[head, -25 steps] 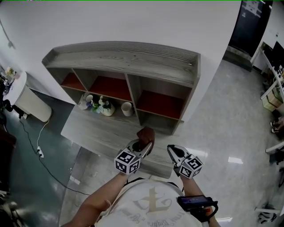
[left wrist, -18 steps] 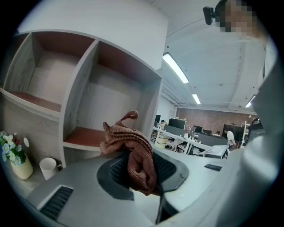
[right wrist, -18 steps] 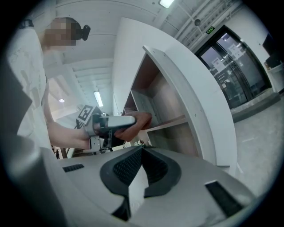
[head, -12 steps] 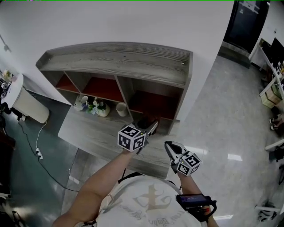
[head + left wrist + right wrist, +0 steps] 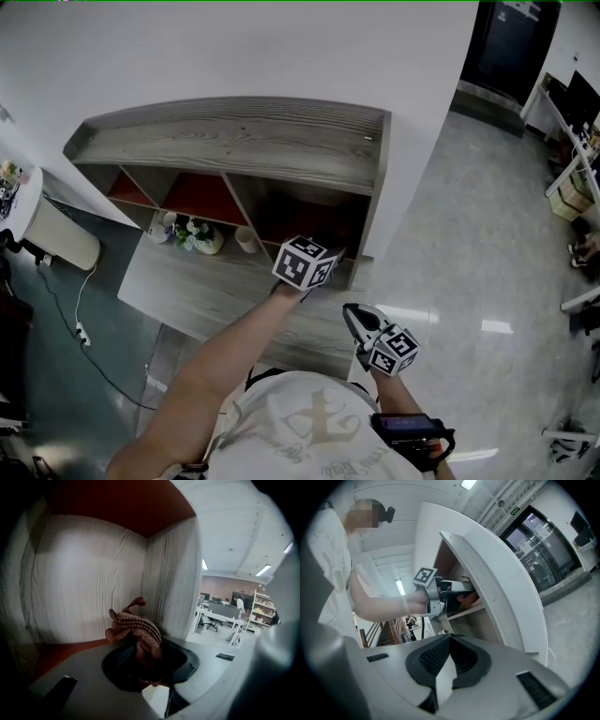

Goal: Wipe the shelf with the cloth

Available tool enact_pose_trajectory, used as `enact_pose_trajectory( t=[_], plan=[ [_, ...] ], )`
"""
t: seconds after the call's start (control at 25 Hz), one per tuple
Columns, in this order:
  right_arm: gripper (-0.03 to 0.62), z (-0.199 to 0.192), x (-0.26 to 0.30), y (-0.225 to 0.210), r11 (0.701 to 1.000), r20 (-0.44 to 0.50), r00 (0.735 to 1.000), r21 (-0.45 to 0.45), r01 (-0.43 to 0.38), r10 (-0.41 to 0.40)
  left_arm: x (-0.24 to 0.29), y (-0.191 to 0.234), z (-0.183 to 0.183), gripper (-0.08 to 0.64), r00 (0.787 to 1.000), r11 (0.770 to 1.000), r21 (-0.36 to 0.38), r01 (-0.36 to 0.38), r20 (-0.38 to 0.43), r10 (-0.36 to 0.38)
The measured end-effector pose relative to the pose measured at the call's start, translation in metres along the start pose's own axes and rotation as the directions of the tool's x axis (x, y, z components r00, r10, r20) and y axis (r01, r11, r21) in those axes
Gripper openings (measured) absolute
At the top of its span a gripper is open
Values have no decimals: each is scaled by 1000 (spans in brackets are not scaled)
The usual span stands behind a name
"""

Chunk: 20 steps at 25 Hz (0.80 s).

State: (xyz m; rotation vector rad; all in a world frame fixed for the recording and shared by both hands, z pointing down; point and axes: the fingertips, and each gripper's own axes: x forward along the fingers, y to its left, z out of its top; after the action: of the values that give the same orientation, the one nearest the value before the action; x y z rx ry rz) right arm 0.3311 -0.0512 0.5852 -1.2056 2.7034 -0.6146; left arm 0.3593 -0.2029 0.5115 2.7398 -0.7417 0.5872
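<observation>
**Left fingers clamp cloth inside the shelf's right compartment**

The left gripper (image 5: 326, 257) reaches into the lower right compartment of the shelf (image 5: 234, 141). Its fingers (image 5: 123, 657) are closed on the bunched brown knitted cloth (image 5: 133, 629). The cloth sticks out just ahead of the fingertips, near the corner where two grey ribbed panels meet; contact with a panel can't be told. The right gripper (image 5: 356, 319) hangs outside the shelf, well apart from the cloth. Its fingers (image 5: 433, 657) are pressed together with nothing between them. Flower pots (image 5: 197, 234) and a cup (image 5: 246, 241) sit in the compartment to the left of the left fingers.
</observation>
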Motion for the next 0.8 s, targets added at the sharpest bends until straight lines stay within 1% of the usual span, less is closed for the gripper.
enact_pose_trajectory(
  t=[0.08,0.2,0.28,0.4,0.56,0.64,0.8],
  plan=[
    [5,1,-1,-6,1000,4,1000,5,9,-9,11,1,-1,100,999,1000,15,12,-30,-11],
    [5,2,-2,-14,1000,10,1000,13,24,-24,24,-1,-11,98,992,998,63,24,-128,-16],
    [5,1,-3,-19,999,11,999,19,31,-31,28,2,-16,97,985,997,72,18,-171,-5],
    [5,1,-2,-22,999,8,999,27,31,-31,29,6,-18,95,980,998,66,3,-196,10],
    [5,-1,1,-24,999,0,1000,32,27,-27,29,15,-20,95,975,995,97,-37,-216,57],
    [5,-2,2,-24,999,-3,1000,32,22,-22,25,23,-21,95,972,993,95,-65,-217,84],
    [5,-4,2,-25,999,-10,1000,37,17,-17,15,48,-25,94,962,985,89,-145,-221,161]
  ],
)
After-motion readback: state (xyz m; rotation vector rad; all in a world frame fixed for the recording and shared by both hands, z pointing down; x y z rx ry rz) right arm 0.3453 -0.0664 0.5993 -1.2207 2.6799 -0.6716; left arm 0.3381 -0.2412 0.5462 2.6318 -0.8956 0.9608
